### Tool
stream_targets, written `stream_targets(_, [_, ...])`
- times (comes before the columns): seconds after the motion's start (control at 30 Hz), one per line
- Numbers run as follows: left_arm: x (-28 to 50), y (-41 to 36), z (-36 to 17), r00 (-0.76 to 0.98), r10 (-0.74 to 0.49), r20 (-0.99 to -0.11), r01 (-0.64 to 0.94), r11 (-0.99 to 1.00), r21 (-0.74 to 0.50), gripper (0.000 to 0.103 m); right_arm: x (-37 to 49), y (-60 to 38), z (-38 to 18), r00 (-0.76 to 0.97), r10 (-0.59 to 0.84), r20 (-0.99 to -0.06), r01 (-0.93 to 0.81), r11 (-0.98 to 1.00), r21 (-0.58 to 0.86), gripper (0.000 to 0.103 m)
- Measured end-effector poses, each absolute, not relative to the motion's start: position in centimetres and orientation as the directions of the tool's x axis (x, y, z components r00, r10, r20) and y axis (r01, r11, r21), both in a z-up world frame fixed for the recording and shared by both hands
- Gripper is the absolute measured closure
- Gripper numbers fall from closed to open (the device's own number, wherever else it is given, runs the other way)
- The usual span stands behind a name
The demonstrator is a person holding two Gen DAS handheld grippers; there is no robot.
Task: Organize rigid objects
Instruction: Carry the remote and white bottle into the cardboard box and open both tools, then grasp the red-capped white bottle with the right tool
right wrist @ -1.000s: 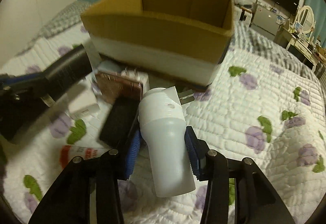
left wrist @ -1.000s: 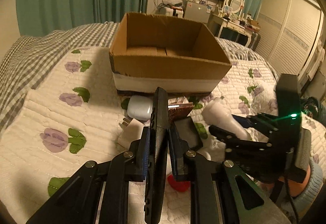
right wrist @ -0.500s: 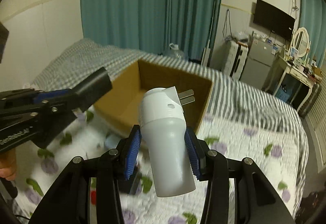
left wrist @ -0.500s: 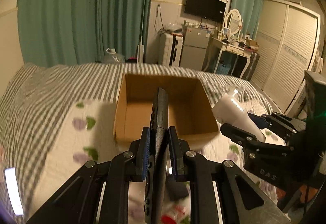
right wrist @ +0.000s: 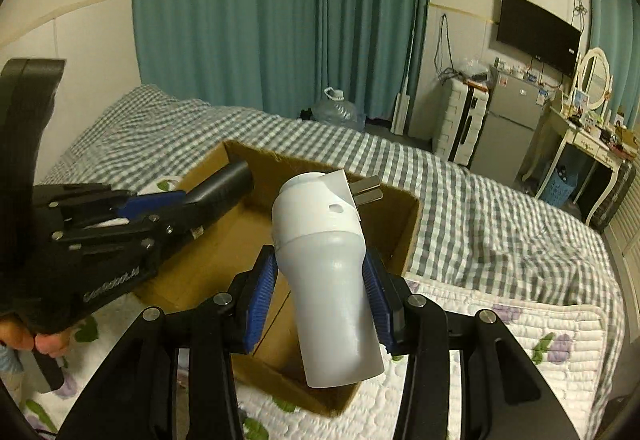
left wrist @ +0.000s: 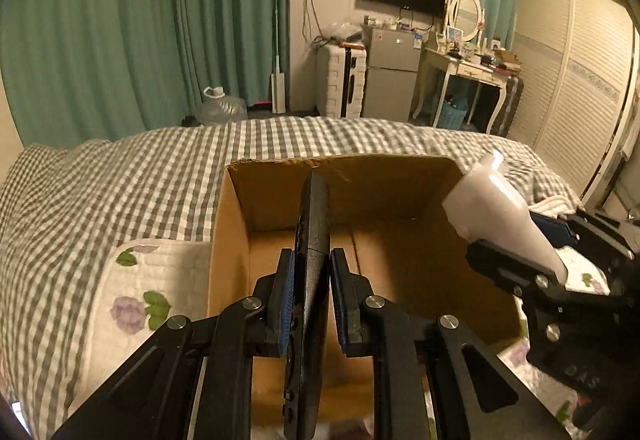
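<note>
The left gripper (left wrist: 310, 294) is clamped on a thin black remote (left wrist: 314, 224), its blue-padded fingers (left wrist: 285, 300) pressing the flat faces so the remote stands on edge and points forward. The remote hangs over the open cardboard box (left wrist: 400, 240), with its far end above the box floor, apart from the walls. The box sits on a bed (left wrist: 100, 200) covered by a grey checked blanket, with a white quilt (left wrist: 132, 300) printed with purple flowers lying just beside the box's left wall.

The right gripper (right wrist: 320, 304) is closed on a white plug (right wrist: 328, 272), a tapered body with two metal prongs at its far end. Its fingers (right wrist: 260, 296) squeeze the narrower lower part of the plug from both sides. The plug is held above the box (right wrist: 216, 260), toward the box's right half, tilted slightly so the prongs point up and away. In the left wrist view the plug (left wrist: 500, 208) and right gripper (left wrist: 532, 272) show at the right, near the box's right wall; whether the plug is over the rim or just inside it is hard to judge there.

In the right wrist view the left gripper (right wrist: 160, 208) reaches in from the left with the remote (right wrist: 224, 186) over the box's far left corner. Part of the person's hand (right wrist: 36, 340) shows on its handle.

The box looks bare inside where its floor shows.
</note>
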State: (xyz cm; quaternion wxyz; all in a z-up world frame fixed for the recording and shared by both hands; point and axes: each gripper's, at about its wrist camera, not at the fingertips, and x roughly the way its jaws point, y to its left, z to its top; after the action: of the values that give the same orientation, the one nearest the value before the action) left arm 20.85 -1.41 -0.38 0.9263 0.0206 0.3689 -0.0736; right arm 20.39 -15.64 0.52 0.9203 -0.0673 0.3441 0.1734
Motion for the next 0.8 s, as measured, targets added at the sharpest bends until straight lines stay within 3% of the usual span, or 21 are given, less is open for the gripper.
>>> stream_targets(0.2, [22.0, -1.1, -1.8, 0.721, -0.121, -0.682, 0.139, 0.99, -0.029, 0.081, 21.8, -15.4, -0.9, 0.691, 0.272, -0.669, -0.357, 0.934, 0.011, 0.06])
stream_targets(0.27, [21.9, -0.9, -1.8, 0.724, -0.121, -0.679, 0.136, 0.99, -0.032, 0.072, 22.3, -15.3, -1.0, 0.695, 0.268, -0.668, -0.35, 0.937, 0.012, 0.06])
stream_targets(0.3, [21.8, -0.8, -1.8, 0.721, -0.117, -0.682, 0.131, 0.991, -0.032, 0.059, 22.6, -15.2, -1.1, 0.696, 0.262, -0.668, -0.345, 0.939, 0.008, 0.06])
stream_targets(0.33, [21.6, -0.6, -1.8, 0.725, -0.111, -0.68, 0.122, 0.992, -0.031, 0.053, 22.8, -15.1, -1.2, 0.696, 0.261, -0.669, -0.343, 0.939, 0.01, 0.06])
stream_targets(0.4, [21.2, -0.4, -1.4, 0.731, -0.105, -0.674, 0.11, 0.993, -0.035, 0.053, 22.9, -15.3, -1.2, 0.699, 0.263, -0.665, -0.334, 0.942, 0.021, 0.059])
stream_targets(0.47, [21.0, 0.0, -1.0, 0.732, -0.11, -0.672, 0.11, 0.993, -0.042, 0.052, 22.5, -15.5, -0.9, 0.707, 0.257, -0.659, -0.329, 0.944, 0.016, 0.052])
stream_targets(0.5, [20.7, 0.1, -0.8, 0.733, -0.111, -0.671, 0.109, 0.993, -0.045, 0.052, 22.1, -15.7, -0.6, 0.719, 0.248, -0.65, -0.321, 0.947, 0.007, 0.033])
stream_targets(0.53, [20.4, 0.2, -0.5, 0.733, -0.112, -0.671, 0.108, 0.993, -0.047, 0.052, 21.6, -15.9, -0.1, 0.735, 0.237, -0.635, -0.308, 0.951, -0.002, 0.021])
stream_targets(0.8, [14.8, 0.3, 3.5, 0.772, -0.099, -0.628, 0.097, 0.995, -0.037, 0.041, 16.8, -17.3, 4.3, 0.772, 0.211, -0.6, -0.275, 0.961, -0.016, 0.018])
